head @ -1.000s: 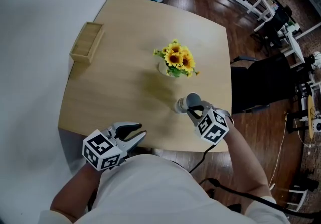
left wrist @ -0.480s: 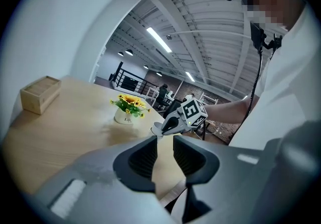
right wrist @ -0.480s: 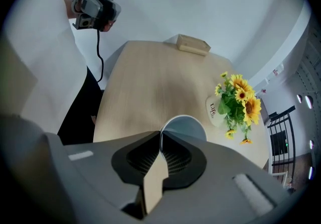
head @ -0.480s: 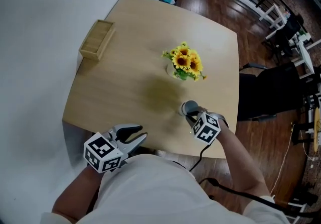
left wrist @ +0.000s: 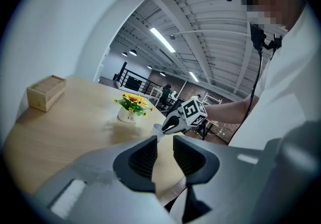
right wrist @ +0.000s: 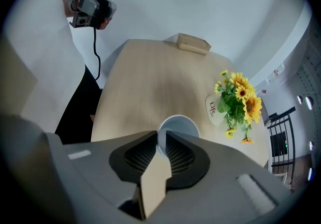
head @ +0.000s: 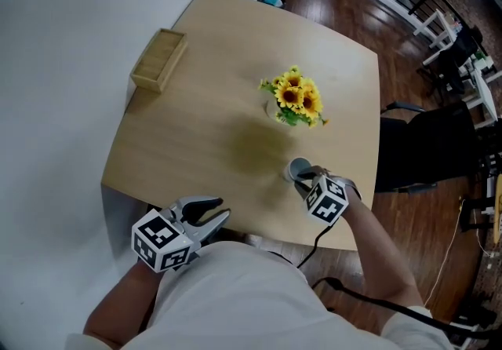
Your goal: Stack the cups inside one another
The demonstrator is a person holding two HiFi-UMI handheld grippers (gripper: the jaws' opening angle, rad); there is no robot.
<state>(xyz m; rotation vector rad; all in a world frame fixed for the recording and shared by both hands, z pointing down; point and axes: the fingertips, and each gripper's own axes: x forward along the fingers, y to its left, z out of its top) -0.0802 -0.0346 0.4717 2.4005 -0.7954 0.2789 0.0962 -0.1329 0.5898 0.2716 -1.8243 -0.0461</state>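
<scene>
The right tongs (right wrist: 161, 141) had just been opening, pads loose astride the near rim of the white cup (right wrist: 181, 123), which stood on the surface (right wrist: 140, 82) near the sunflower pot (right wrist: 214, 108). The left tongs (left wrist: 164, 143) stood slightly apart, empty.

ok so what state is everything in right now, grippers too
cup: upright on the table, mouth up
right gripper: jaws have just been opening, now apart with the cup's rim between them
left gripper: jaws slightly apart, nothing between them
sunflower pot: upright, flowers in it
wooden box: flat near the table's edge
</scene>
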